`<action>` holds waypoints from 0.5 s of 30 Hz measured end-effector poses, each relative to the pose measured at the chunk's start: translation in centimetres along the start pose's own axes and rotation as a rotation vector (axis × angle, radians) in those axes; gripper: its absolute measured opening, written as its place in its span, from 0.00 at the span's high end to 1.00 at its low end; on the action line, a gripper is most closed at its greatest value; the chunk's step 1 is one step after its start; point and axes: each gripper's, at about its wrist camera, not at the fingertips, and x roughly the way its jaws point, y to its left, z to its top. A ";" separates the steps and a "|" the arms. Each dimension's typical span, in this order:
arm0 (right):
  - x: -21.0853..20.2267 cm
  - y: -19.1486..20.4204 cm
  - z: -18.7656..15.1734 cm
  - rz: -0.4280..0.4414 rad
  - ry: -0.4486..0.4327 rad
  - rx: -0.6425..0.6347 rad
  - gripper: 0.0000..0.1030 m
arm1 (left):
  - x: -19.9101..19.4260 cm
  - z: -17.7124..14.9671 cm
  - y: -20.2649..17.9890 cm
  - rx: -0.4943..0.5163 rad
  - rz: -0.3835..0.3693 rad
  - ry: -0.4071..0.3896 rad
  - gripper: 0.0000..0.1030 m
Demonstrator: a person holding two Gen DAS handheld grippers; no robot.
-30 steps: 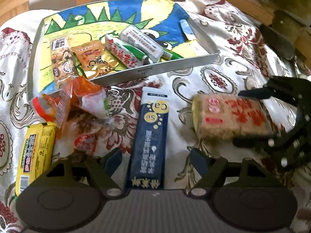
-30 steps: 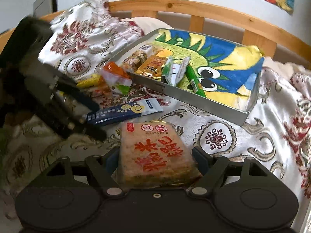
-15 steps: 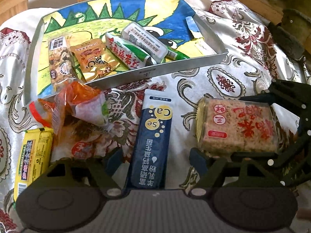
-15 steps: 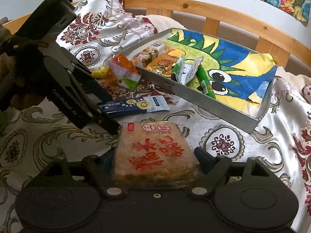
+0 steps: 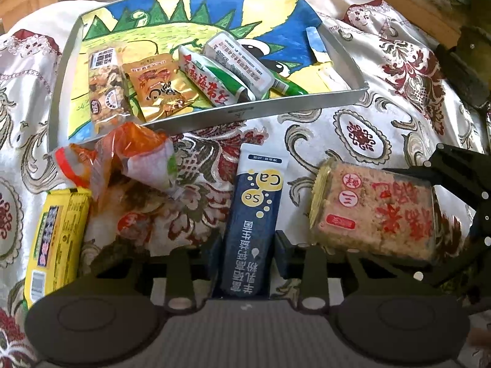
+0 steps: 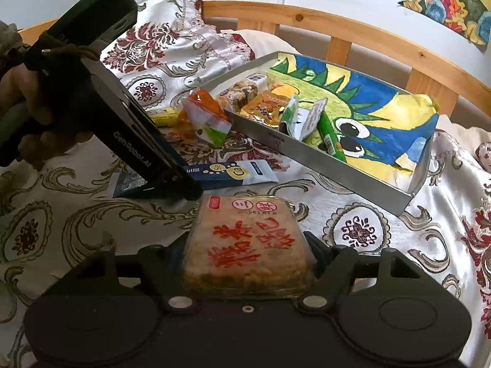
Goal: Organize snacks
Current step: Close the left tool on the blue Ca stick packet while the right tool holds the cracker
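Note:
A grey tray [image 5: 270, 109] lined with a dinosaur drawing holds several snack packs; it also shows in the right wrist view [image 6: 331, 171]. My left gripper [image 5: 245, 251] is shut on a dark blue sachet [image 5: 254, 233] lying on the bedspread, also in the right wrist view [image 6: 227, 171]. My right gripper [image 6: 247, 260] is shut on a rice-cake block with red letters [image 6: 245, 245], seen at the right in the left wrist view [image 5: 374, 211].
An orange crumpled bag [image 5: 129, 159] and a yellow pack [image 5: 55, 239] lie left of the sachet on the patterned bedspread. A wooden bed rail [image 6: 353, 30] runs behind the tray.
My left gripper moved forward and closed its fingers onto the blue sachet. My right gripper closed on the rice-cake block and the left gripper came nearer to it.

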 end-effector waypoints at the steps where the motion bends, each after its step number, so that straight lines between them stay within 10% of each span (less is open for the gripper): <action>1: -0.1 0.1 0.0 -0.006 -0.006 -0.007 0.27 | -0.1 -0.1 -0.1 -0.006 0.004 0.000 0.63; 15: -1.5 0.7 0.7 -0.143 -0.121 -0.107 0.28 | -3.4 -1.3 -1.1 -0.121 0.008 -0.024 0.66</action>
